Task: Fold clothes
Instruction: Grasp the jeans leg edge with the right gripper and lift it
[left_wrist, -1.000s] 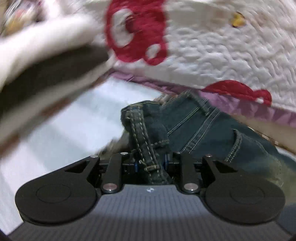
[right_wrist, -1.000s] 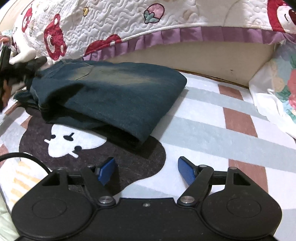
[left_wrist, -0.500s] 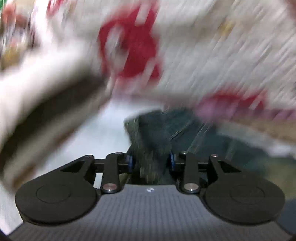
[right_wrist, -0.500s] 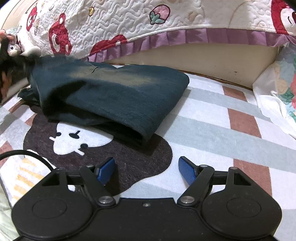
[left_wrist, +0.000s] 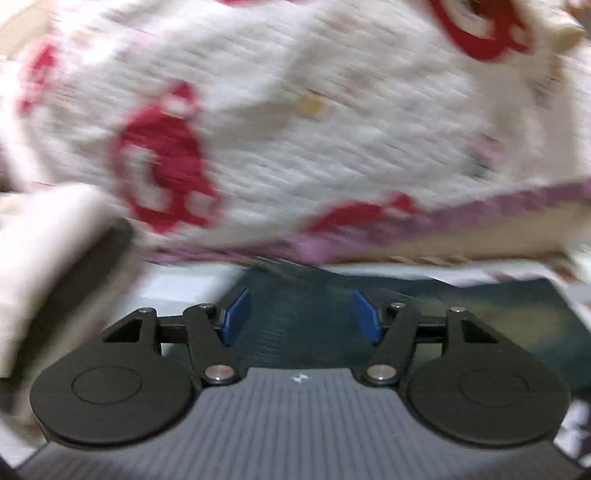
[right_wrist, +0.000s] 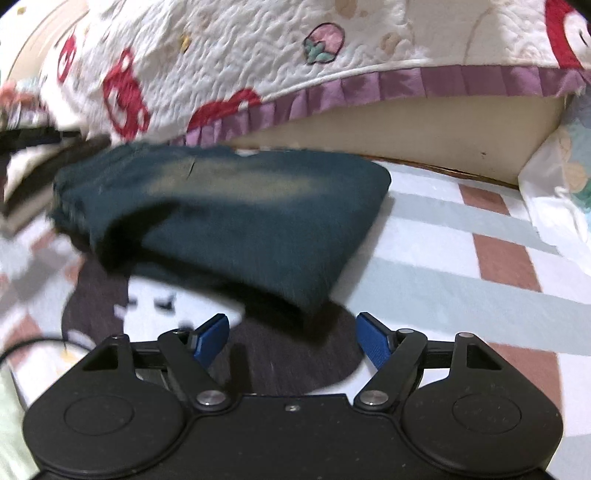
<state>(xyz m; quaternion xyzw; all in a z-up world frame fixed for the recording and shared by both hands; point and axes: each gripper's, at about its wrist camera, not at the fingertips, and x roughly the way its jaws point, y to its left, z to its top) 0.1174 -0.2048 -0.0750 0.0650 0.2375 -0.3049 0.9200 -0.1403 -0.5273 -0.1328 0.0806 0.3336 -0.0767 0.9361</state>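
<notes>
Denim jeans lying folded on a striped mat beside a bed.

Seen from the left wrist, the left hand-held gripper (left_wrist: 301, 314) is spread open and empty above the jeans (left_wrist: 461, 310), under a blurred quilt (left_wrist: 295, 110). Seen from the right wrist, the right hand-held gripper (right_wrist: 291, 338) is held wide open, empty, just short of the jeans (right_wrist: 240, 214) on the mat (right_wrist: 461, 266).

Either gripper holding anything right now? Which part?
Nothing held. Left gripper and right gripper are both open; the folded jeans lie free on the mat.
</notes>
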